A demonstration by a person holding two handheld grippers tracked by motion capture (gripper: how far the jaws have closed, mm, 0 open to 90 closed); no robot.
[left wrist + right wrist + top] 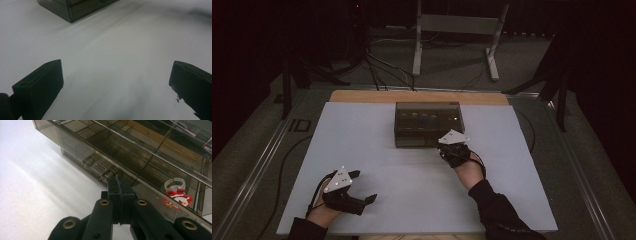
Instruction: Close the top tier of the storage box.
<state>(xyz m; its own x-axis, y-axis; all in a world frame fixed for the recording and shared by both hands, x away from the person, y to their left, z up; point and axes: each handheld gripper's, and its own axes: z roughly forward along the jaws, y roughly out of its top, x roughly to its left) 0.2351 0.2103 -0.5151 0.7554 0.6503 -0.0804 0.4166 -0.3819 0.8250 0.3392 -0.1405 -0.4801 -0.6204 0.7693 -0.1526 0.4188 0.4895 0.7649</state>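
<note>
Two grippers out: right gripper (pixel 119 185) pinched together at smoked box's (pixel 428 123) front latch (pixel 98 169), lid not yet up; left gripper (pixel 115 82) wide apart, idle over bench (pixel 412 190).

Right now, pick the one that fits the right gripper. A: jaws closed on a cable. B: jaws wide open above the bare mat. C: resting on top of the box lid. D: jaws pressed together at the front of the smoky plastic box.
D: in the right gripper view the right gripper has its jaws pressed together with no gap, their tips at the handle on the front of the smoky box; the high view puts it at the box's front right.
</note>
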